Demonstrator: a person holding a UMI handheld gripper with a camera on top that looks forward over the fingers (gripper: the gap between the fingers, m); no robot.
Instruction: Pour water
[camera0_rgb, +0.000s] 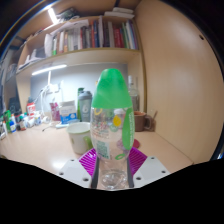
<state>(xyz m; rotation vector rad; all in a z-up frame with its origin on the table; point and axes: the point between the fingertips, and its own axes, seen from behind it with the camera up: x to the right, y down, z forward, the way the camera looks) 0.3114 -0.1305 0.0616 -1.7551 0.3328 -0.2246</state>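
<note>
Tongs (112, 163) clamped around upright bottle (112, 125)

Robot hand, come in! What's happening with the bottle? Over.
Gripper shut on the clear bottle, held upright. Cup beyond on desk. Nothing in between.

Your view: warm indoor light, moderately bright. Tube lamp (50, 15) glows overhead, up left of hand-held gripper (113, 160); second strip (47, 69) glares under shelf (80, 52). Bottle (112, 125) between fingers slightly soft, faint highlights on plastic. Strong fisheye bend beyond, shelf lines curving. Table (40, 150) evenly lit, shadows weak.
</note>
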